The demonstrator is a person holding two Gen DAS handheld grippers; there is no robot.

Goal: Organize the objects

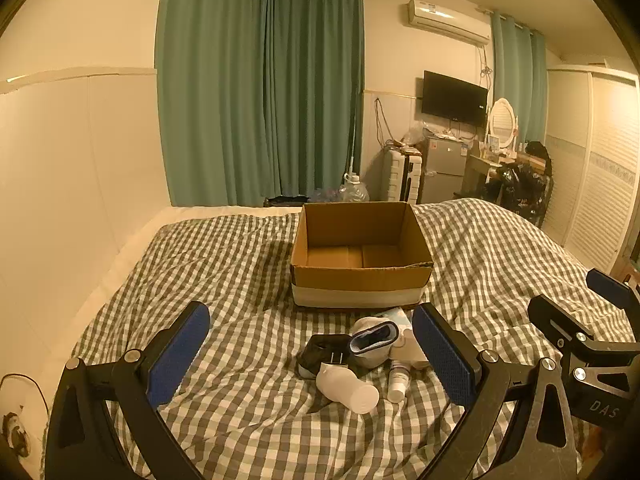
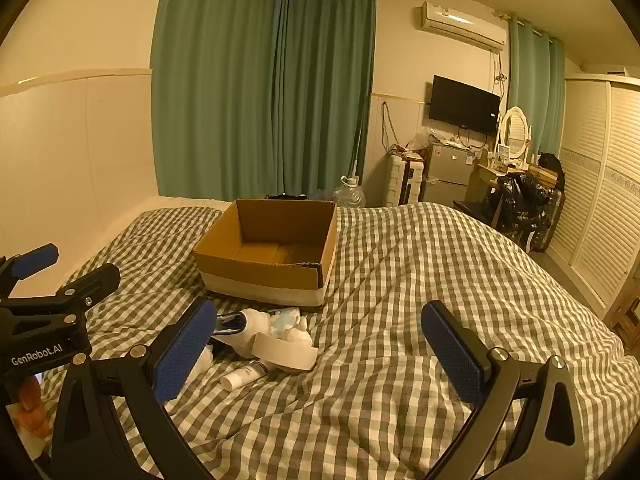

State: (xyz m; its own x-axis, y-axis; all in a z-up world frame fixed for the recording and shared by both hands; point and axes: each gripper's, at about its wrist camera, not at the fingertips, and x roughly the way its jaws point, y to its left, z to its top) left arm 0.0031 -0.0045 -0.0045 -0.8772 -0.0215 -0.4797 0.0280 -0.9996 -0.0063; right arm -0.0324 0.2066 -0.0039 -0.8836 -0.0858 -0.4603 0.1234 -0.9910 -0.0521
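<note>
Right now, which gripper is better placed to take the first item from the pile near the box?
Probably the left gripper: its open jaws frame the pile. The right gripper has the pile off to its left.

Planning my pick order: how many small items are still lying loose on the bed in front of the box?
5 visible: black case, charger plug, sock ball, tube, packet beside the box. More may hide underneath.

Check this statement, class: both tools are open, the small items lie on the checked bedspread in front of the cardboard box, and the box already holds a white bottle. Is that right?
Not quite. The cardboard box is empty, as the left wrist view shows; the white bottle lies on the bedspread with the other items. Both the left tool and right tool are open.
</note>
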